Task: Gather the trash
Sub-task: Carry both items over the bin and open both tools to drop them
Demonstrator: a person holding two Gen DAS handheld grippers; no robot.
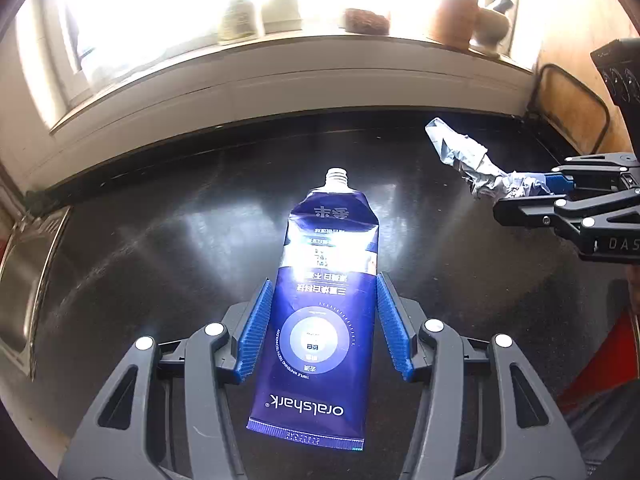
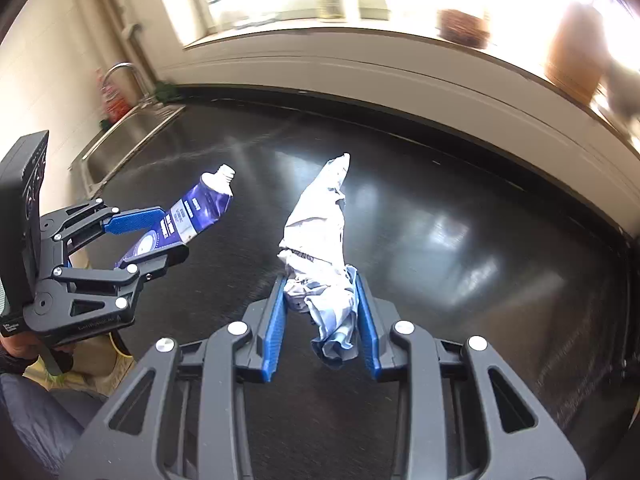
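My left gripper (image 1: 324, 284) is shut on a blue capless toothpaste tube (image 1: 320, 320), held flat between the blue pads above the black counter. The tube also shows in the right wrist view (image 2: 188, 216), in the left gripper (image 2: 176, 232). My right gripper (image 2: 322, 280) is shut on a crumpled silver-white wrapper (image 2: 320, 232), which sticks out forward past the fingertips. The wrapper also shows in the left wrist view (image 1: 468, 156), held by the right gripper (image 1: 524, 196) at the right edge.
A black glossy counter (image 2: 440, 208) runs below a bright window sill holding a jar (image 1: 454, 16), a bottle (image 1: 238, 20) and a brown object (image 1: 366, 20). A steel sink (image 2: 128, 136) with a tap lies at the counter's left end.
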